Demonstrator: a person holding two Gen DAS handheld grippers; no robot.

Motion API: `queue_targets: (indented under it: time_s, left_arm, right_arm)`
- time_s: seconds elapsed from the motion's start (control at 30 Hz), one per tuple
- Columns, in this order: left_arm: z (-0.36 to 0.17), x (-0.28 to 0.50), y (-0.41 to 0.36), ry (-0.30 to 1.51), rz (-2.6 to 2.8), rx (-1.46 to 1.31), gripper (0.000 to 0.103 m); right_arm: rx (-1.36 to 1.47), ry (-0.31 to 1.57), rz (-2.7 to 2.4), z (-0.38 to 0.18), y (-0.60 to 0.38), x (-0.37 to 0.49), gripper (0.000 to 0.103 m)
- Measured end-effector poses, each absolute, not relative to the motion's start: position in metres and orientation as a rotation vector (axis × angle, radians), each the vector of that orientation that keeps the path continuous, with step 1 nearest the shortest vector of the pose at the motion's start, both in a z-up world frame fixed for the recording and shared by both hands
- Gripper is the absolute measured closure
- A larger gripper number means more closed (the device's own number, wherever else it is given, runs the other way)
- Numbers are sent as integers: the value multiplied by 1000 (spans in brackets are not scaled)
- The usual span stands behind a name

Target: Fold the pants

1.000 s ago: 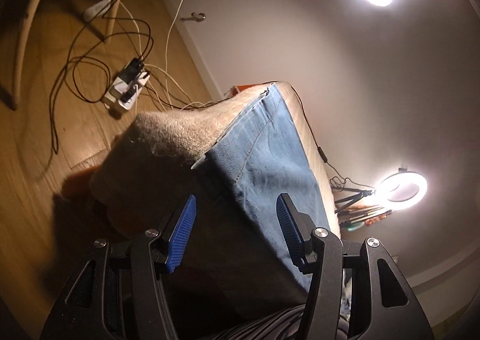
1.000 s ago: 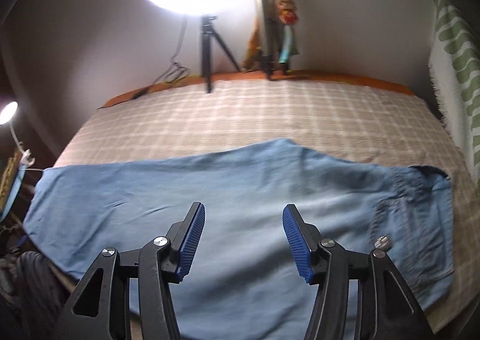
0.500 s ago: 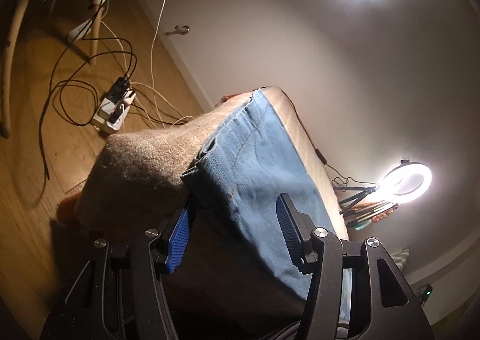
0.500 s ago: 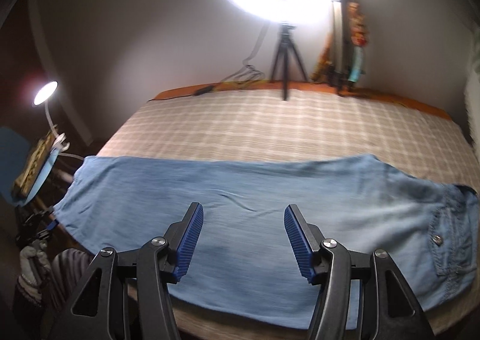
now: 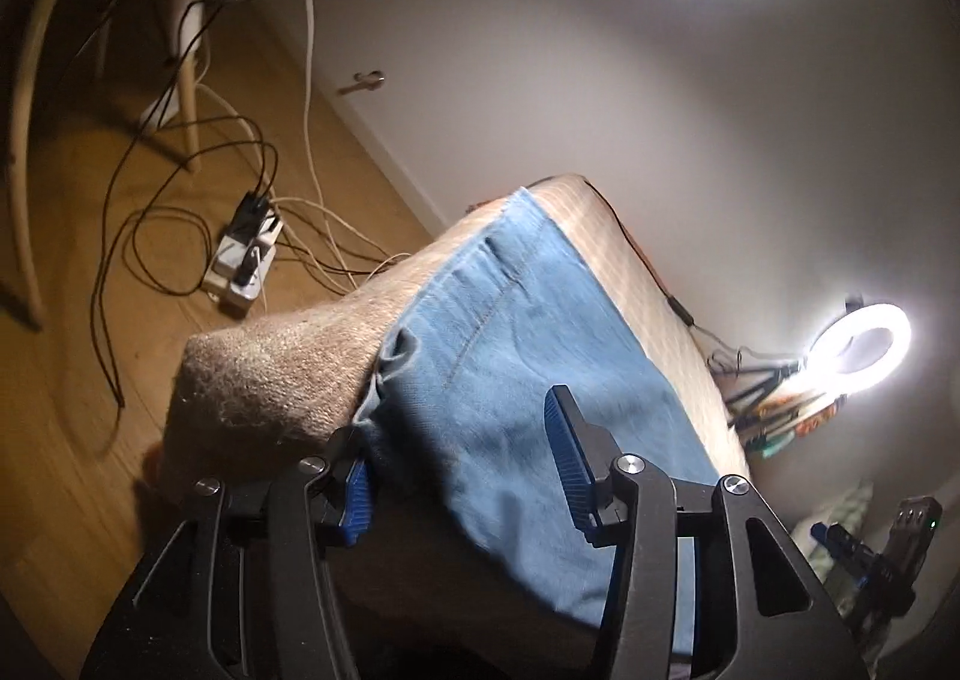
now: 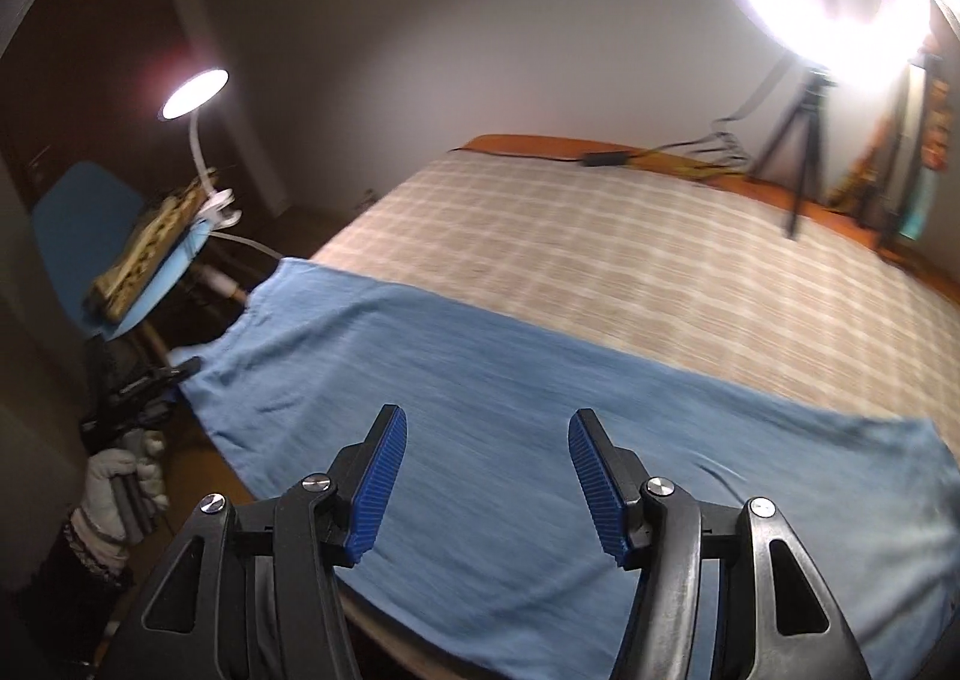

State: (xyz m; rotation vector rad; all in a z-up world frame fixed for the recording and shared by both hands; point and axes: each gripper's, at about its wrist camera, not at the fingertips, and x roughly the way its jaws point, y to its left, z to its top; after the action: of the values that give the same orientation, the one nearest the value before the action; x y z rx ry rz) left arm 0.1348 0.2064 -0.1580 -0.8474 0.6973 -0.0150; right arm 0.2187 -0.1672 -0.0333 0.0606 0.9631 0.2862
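The left gripper [image 5: 462, 464] has eased up to the hem end of the light blue denim pants [image 5: 528, 374], which lie stretched lengthwise along the near side of the bed with the beige checked blanket [image 6: 630, 248]. A second ago the bunched cuff lay ahead of its fingers; now that cuff sits just inside the left-hand blue pad, the jaws are closing, and the fabric is between them, though the pads do not yet look to press on it. The right gripper [image 6: 486, 476] has swept sideways along the pants, so the waistband with its pocket and button, earlier seen off to its right, is gone from view and the leg end now lies ahead and to its left; its jaws stand about half open over the cloth, holding nothing. This probably means both are lining up on the hem end to carry it over toward the waist. The near bed edge runs just beneath both grippers, with a drop to the wooden floor [image 5: 90, 320] and tangled black and white cables [image 5: 180, 200] to the left gripper's left; beyond the pants, bare blanket gives open room.
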Motion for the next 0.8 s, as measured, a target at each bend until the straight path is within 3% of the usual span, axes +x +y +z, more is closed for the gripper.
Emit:
queue_targets:
  time_s: [0.03, 0.1, 0.43, 0.63, 0.8]
  left_arm:
    - [-159, 135, 206, 685, -9, -840, 59]
    - [-157, 138, 204, 672, -6, -794, 92]
    - [-103, 148, 129, 599, -195, -454, 91]
    - [-106, 152, 82, 631, -304, -341, 92]
    - [-110, 155, 65, 649, -340, -287, 91]
  right_arm:
    - [54, 971, 307, -34, -159, 224, 44]
    - [42, 989, 356, -37, -141, 235, 44]
    - [180, 1121, 566, -61, -87, 308, 32]
    - [285, 1231, 694, -87, -31, 372, 30]
    - [192, 1310, 712, -116, 23, 401, 30]
